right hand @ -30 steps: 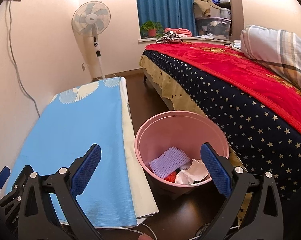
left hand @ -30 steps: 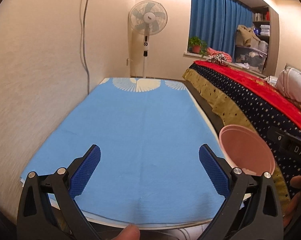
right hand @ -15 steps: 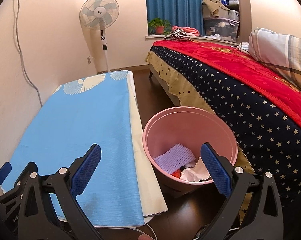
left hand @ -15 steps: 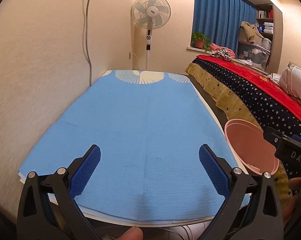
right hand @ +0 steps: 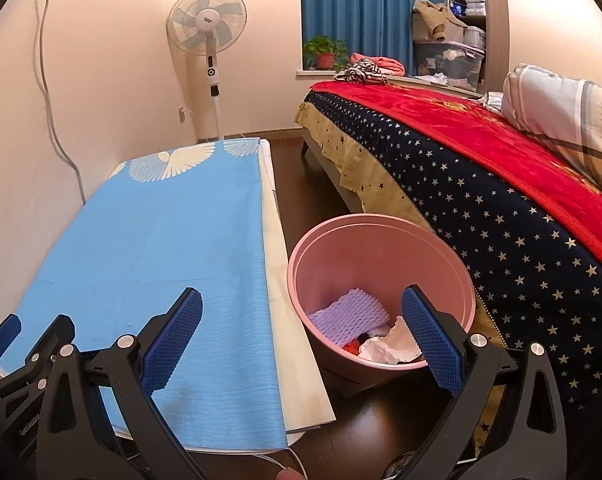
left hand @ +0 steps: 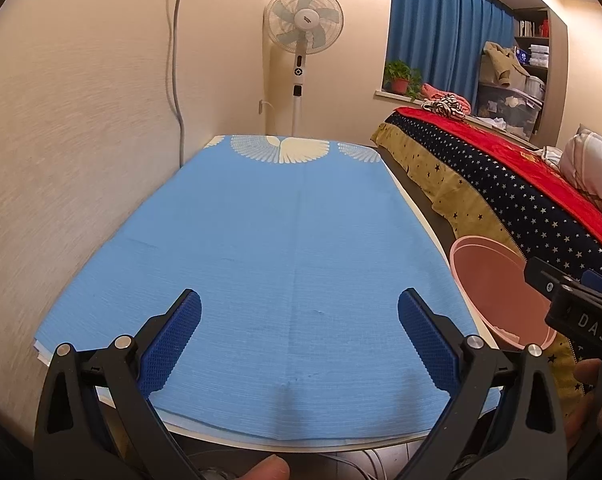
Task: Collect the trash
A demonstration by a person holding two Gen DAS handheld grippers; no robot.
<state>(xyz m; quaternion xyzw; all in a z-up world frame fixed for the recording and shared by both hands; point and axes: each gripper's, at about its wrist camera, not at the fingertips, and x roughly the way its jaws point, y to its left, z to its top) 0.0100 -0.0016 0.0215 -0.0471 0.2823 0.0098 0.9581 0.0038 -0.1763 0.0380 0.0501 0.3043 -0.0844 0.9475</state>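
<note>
A pink trash bin (right hand: 381, 240) stands on the dark floor between the table and the bed. Inside it lie a purple foam sheet (right hand: 347, 314), crumpled white paper (right hand: 393, 344) and a red scrap (right hand: 353, 346). My right gripper (right hand: 301, 328) is open and empty, held above the table's front right corner and the bin. My left gripper (left hand: 299, 334) is open and empty above the near end of the blue cloth (left hand: 281, 240). The bin's rim (left hand: 485, 280) also shows at the right in the left wrist view, partly behind the right gripper's body (left hand: 573, 308).
A low table with the blue cloth (right hand: 161, 248) runs along the left wall. A bed (right hand: 481, 168) with a starred cover and red blanket stands on the right. A standing fan (left hand: 303, 40) is at the table's far end. A cable (left hand: 177, 40) hangs down the wall.
Both grippers have drawn back and lifted slightly, so the table and bin look a little farther off. Both stay open and empty.
</note>
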